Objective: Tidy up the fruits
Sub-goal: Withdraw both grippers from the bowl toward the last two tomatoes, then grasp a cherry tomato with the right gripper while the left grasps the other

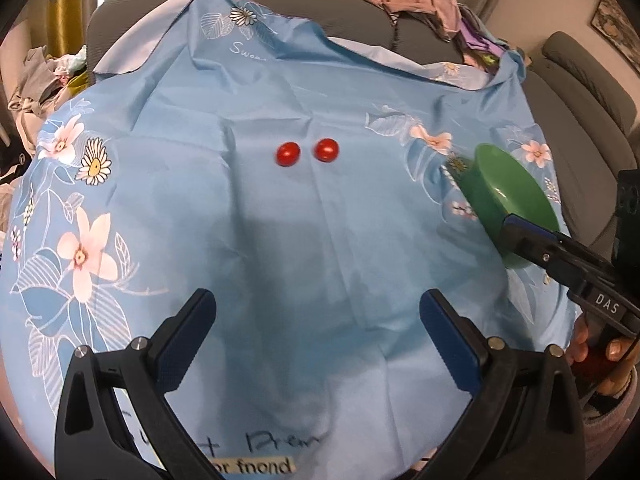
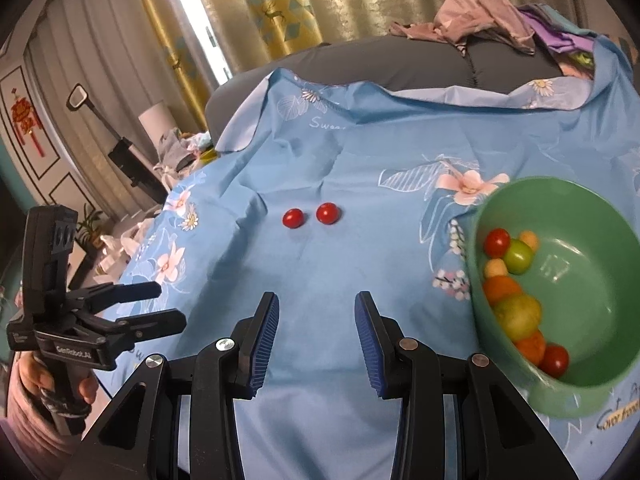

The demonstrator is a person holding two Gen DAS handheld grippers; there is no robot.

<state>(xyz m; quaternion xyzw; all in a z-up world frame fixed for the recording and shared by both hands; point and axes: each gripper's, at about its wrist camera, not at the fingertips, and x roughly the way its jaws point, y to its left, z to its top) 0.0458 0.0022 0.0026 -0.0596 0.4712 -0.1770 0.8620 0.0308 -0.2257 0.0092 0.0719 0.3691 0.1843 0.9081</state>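
Two red cherry tomatoes lie side by side on a blue floral cloth (image 1: 280, 240): the left tomato (image 1: 287, 154) (image 2: 293, 218) and the right tomato (image 1: 327, 150) (image 2: 327, 213). A green bowl (image 2: 580, 240) (image 1: 504, 200) at the right holds several small red, green and orange fruits (image 2: 516, 316). My left gripper (image 1: 316, 312) is open and empty, well short of the tomatoes; it also shows in the right wrist view (image 2: 168, 304). My right gripper (image 2: 316, 312) is open and empty, left of the bowl; in the left wrist view its fingers (image 1: 528, 240) overlap the bowl's near rim.
The cloth (image 2: 360, 160) drapes over a grey sofa (image 1: 340, 4). Piled clothes (image 2: 492, 12) lie at the back right and more clothes (image 1: 36, 76) at the left. Curtains (image 2: 280, 4) hang behind. A second grey seat (image 1: 580, 120) stands at the right.
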